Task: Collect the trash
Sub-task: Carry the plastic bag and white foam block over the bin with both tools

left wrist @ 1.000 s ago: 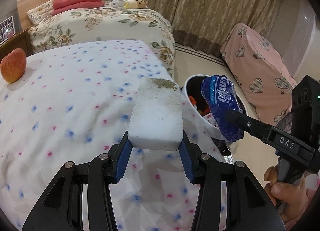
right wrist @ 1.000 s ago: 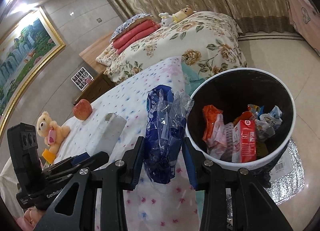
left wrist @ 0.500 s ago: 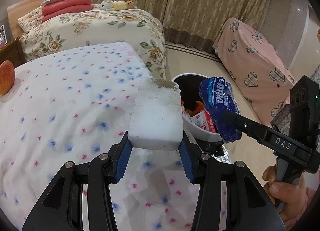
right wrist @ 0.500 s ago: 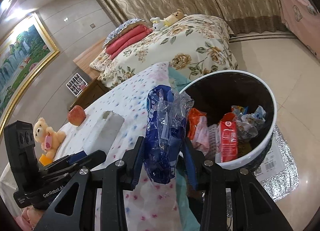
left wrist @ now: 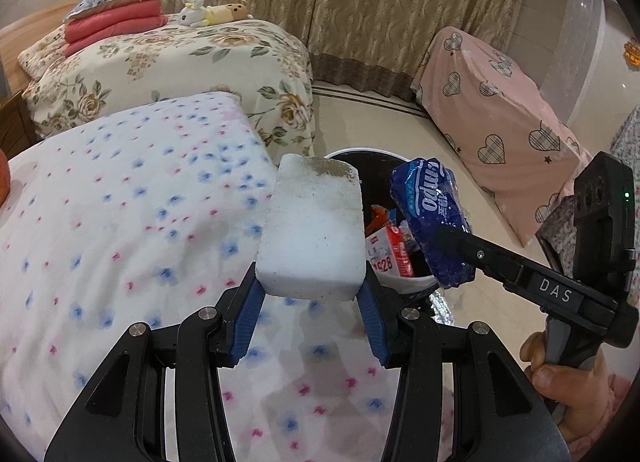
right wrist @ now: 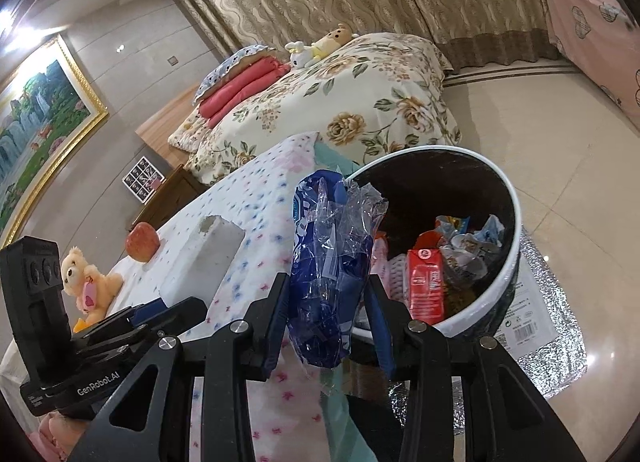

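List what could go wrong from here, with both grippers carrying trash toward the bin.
1. The blue plastic wrapper is limp and hangs below the right gripper; released short of the trash bin, it could land on the floral tablecloth.
2. The left gripper grips only the near end of the white foam block, which might tip out.
3. The two grippers are close together and could collide.

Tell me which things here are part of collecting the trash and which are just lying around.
Part of the job:
- white foam block, held in the left gripper
- blue plastic wrapper, held in the right gripper
- trash bin, already holding packets

Just lying around:
- apple
- teddy bear
- folded red blankets
- plush toys on the bed
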